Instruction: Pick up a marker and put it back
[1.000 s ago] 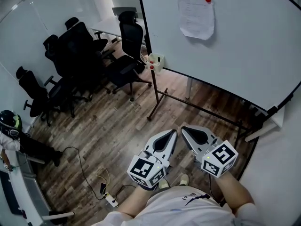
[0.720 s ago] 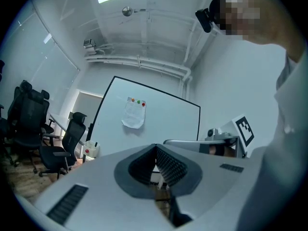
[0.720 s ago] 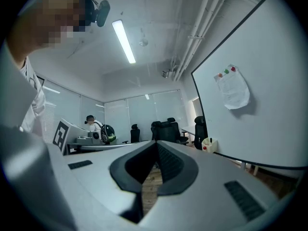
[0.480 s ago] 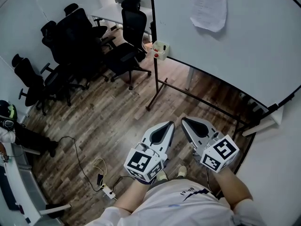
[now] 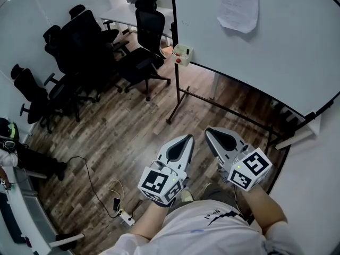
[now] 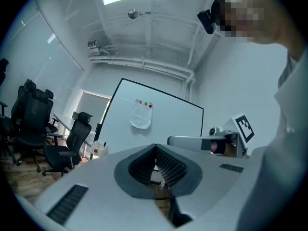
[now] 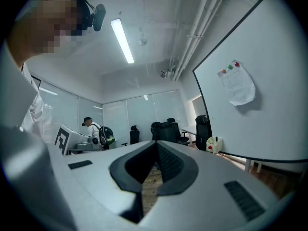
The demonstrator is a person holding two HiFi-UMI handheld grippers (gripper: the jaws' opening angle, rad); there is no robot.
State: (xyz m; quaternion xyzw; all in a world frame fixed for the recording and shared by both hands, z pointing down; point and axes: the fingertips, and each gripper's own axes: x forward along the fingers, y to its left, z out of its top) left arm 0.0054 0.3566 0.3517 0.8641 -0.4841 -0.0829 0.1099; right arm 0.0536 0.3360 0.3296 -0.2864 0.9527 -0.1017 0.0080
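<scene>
A small cream marker holder hangs at the lower left corner of the whiteboard; a dark marker tip sticks up from it. It also shows in the left gripper view as the holder and in the right gripper view as the holder. My left gripper and right gripper are held side by side at waist height, pointing toward the board and far short of the holder. Both have their jaws closed together with nothing between them, as the left gripper and right gripper show close up.
A sheet of paper is pinned to the board with coloured magnets. The board stand's foot bar crosses the wooden floor ahead. Black office chairs crowd the left. A cable and power strip lie on the floor. A person stands far left.
The view has shifted toward the whiteboard, so the holder and paper sit higher and further right. Both grippers stay shut and side by side; the left has drifted slightly lower-left.
</scene>
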